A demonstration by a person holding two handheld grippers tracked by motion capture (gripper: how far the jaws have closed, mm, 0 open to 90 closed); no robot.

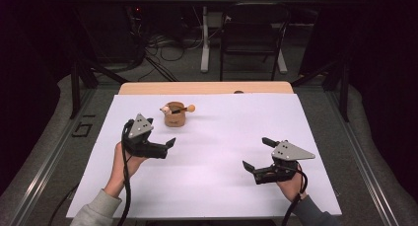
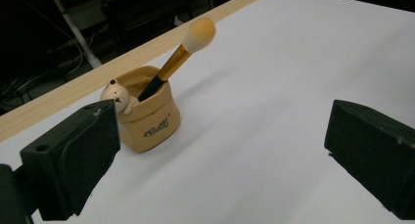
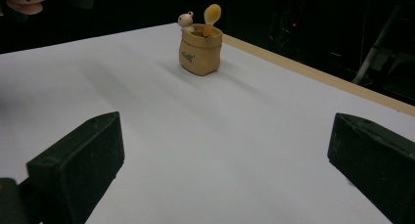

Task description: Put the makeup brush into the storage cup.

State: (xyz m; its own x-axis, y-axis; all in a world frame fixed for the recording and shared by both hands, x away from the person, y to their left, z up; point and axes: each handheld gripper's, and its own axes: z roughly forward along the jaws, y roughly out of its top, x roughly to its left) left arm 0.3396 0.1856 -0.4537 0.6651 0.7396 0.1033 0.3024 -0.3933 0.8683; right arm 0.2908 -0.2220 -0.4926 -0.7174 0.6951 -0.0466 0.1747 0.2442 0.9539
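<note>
White-covered table (image 1: 217,186) in a dark room, 2 grippers, left (image 1: 167,148) and right (image 1: 257,154), both spread and empty.

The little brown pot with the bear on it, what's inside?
A brush stands tilted inside the pot, its fluffy yellow tip poking out above the rim. The bottom of its handle is hidden by the pot's wall.

1. A table (image 1: 345,196) under a white sheet stands in a dark room, a strip of its wooden top (image 1: 207,88) bare at the far edge.
2. Behind it stands a black chair (image 1: 252,36) beside a white table leg (image 1: 205,38).
3. Black cables (image 1: 162,48) tangle on the grey floor (image 1: 187,68).
4. Dark curtains (image 1: 379,63) close both sides.
5. Black metal struts (image 1: 98,70) slant at the far corners.
</note>
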